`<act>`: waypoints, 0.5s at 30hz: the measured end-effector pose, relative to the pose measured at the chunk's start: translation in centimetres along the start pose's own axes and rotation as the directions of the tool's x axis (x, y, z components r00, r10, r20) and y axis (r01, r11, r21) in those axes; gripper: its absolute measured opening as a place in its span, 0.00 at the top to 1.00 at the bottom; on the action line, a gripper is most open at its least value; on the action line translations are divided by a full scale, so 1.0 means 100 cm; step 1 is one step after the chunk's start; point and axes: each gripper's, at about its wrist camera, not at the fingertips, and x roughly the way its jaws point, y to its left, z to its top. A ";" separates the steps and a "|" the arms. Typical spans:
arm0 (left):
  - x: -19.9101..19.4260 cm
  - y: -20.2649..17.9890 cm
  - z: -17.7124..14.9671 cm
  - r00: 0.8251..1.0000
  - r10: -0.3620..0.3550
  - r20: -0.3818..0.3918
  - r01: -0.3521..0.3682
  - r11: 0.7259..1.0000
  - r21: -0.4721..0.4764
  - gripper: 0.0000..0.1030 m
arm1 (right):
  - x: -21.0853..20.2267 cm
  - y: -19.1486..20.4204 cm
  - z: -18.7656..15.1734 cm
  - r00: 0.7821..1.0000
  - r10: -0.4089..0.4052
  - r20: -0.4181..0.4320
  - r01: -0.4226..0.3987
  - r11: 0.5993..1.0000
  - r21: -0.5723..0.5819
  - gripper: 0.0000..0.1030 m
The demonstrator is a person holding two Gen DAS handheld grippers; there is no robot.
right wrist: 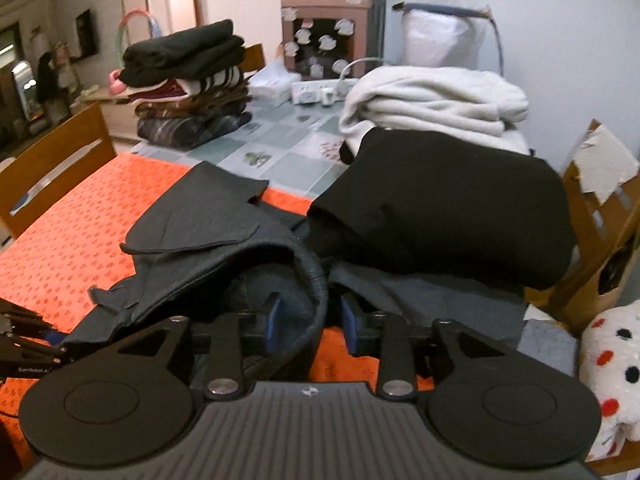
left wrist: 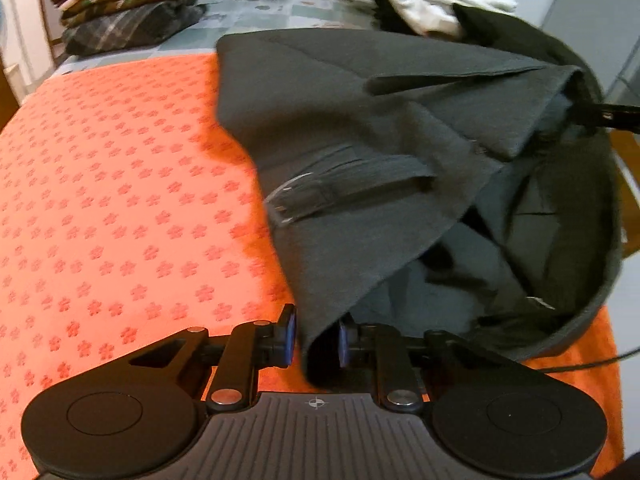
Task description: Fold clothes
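- The left gripper (left wrist: 317, 340) is seen with its jaws partly apart; a hanging corner of the dark grey garment (left wrist: 360, 128) lies between the blue pads, nearer the right pad. Whether the pads press on the cloth cannot be told.
- The right gripper (right wrist: 307, 322) is seen with a wider gap; a rolled edge of the same garment (right wrist: 224, 248) passes between its pads, touching the left one, with orange showing by the right one. No firm grip is visible.
- The garment is spread, partly folded and rumpled, on the orange patterned cloth (left wrist: 112, 184), its strap with buckle (left wrist: 304, 196) facing up.
- Just behind it, a black garment (right wrist: 448, 216) is heaped, with a white blanket (right wrist: 436, 100) beyond.
- Farther back to the left, a stack of folded clothes (right wrist: 192, 84) rests on the tiled tabletop (right wrist: 288, 136).
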 end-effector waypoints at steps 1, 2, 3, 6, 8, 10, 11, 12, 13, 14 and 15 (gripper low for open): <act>0.002 -0.001 0.000 1.000 -0.011 -0.009 0.011 1.000 0.005 0.75 | 0.002 -0.003 0.002 1.000 0.014 -0.009 -0.014 1.000 0.000 0.59; 0.004 0.000 0.000 1.000 -0.018 -0.017 0.018 1.000 0.003 0.74 | 0.005 -0.006 0.005 0.999 0.026 -0.019 -0.026 1.000 -0.001 0.58; 0.005 0.000 0.001 1.000 -0.022 -0.020 0.022 1.000 -0.003 0.74 | 0.008 -0.008 0.008 0.999 0.036 -0.027 -0.036 0.999 0.000 0.58; 0.004 0.002 0.002 1.000 -0.007 -0.008 0.007 1.000 -0.011 0.89 | 0.019 -0.014 0.015 0.994 0.088 -0.060 -0.088 0.996 0.009 0.77; 0.001 0.004 0.003 1.000 0.016 0.008 -0.016 1.000 -0.014 0.95 | 0.022 -0.012 0.020 0.993 0.096 -0.066 -0.095 0.995 0.010 0.93; -0.009 0.008 0.004 0.997 0.056 0.050 -0.055 0.998 -0.033 0.95 | 0.014 -0.006 0.025 0.996 0.085 -0.034 -0.085 0.996 -0.005 0.93; -0.017 0.012 0.005 0.994 0.079 0.071 -0.076 0.996 -0.047 0.95 | 0.006 -0.001 0.029 0.997 0.078 -0.006 -0.078 0.997 -0.008 0.93; -0.028 0.017 0.008 0.990 0.106 0.097 -0.100 0.993 -0.068 0.95 | -0.003 0.003 0.033 0.997 0.074 0.023 -0.073 0.997 -0.006 0.93; -0.042 0.024 0.013 0.983 0.126 0.131 -0.114 0.989 -0.091 0.95 | -0.013 0.007 0.038 0.996 0.069 0.052 -0.068 0.998 -0.005 0.93; -0.057 0.030 0.018 0.976 0.144 0.166 -0.125 0.985 -0.115 0.95 | -0.023 0.011 0.042 0.995 0.059 0.083 -0.059 0.998 -0.007 0.93; -0.073 0.036 0.025 0.964 0.163 0.209 -0.138 0.982 -0.128 0.95 | -0.034 0.015 0.045 0.993 0.049 0.112 -0.048 0.999 -0.013 0.93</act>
